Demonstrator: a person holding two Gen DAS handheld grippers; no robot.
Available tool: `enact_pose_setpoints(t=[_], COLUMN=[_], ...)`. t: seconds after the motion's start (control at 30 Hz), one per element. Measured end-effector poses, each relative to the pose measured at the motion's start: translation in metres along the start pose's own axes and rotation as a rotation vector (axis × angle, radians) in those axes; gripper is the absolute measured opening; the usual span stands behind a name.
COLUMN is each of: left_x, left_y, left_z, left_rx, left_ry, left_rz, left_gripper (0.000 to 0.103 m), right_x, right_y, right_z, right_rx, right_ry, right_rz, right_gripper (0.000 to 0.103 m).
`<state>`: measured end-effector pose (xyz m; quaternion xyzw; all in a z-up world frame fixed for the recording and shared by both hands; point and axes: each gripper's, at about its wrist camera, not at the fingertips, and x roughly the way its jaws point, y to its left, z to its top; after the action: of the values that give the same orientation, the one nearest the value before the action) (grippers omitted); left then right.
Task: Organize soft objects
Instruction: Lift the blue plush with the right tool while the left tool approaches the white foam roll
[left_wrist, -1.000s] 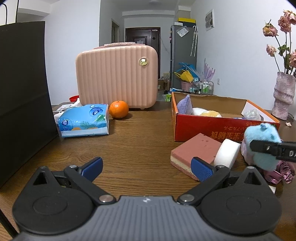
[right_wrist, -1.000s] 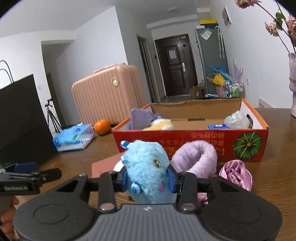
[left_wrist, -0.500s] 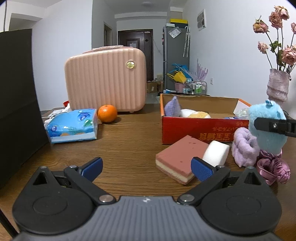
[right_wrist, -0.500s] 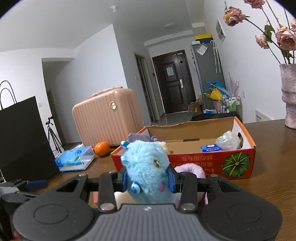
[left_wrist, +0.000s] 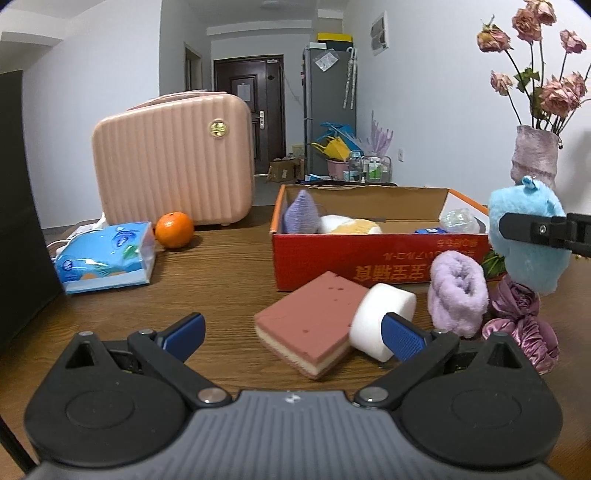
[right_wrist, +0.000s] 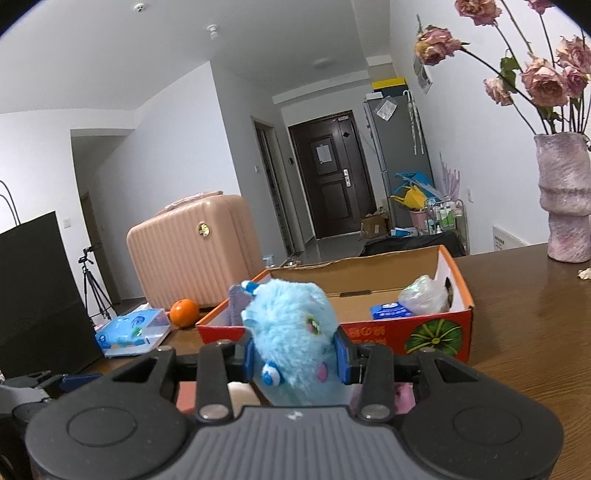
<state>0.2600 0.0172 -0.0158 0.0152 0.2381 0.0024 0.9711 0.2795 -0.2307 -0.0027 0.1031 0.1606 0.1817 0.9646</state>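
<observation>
Both claws show: the right claw (right_wrist: 295, 360) grips a blue plush toy (right_wrist: 295, 339) above the tabletop (right_wrist: 524, 332), while the left claw (left_wrist: 291, 332) gapes empty at six o'clock of the red box (left_wrist: 369, 258).

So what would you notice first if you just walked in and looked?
Probably the fluffy blue plush toy, squeezed between the right gripper's fingers and held up in front of the red cardboard box. Next, the big pink suitcase standing at the table's far end, with an orange beside it.

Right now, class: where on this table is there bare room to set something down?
Bare wood lies between the tissue pack and the red box. Crowded: sponge, foam roll and purple sock before the box.
</observation>
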Motion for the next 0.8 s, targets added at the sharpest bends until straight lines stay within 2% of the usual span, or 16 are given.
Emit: enact_pose_setpoints(t=[0.43,0.8], left_x=[0.025,0.045], left_y=[-0.037,-0.061], left_z=[0.005,0.006], left_rx=[0.055,0.122], left_ry=[0.010,0.003], left_rz=[-0.034,-0.050], left_gripper=[0.103,0.103], right_x=[-0.004,-0.007], right_y=[-0.032,-0.044], right_z=[0.005,0.003], right_rx=[0.017,0.013], right_ry=[-0.007,0.001], right_rz=[-0.067,-0.098], right_gripper=[0.039,0.039])
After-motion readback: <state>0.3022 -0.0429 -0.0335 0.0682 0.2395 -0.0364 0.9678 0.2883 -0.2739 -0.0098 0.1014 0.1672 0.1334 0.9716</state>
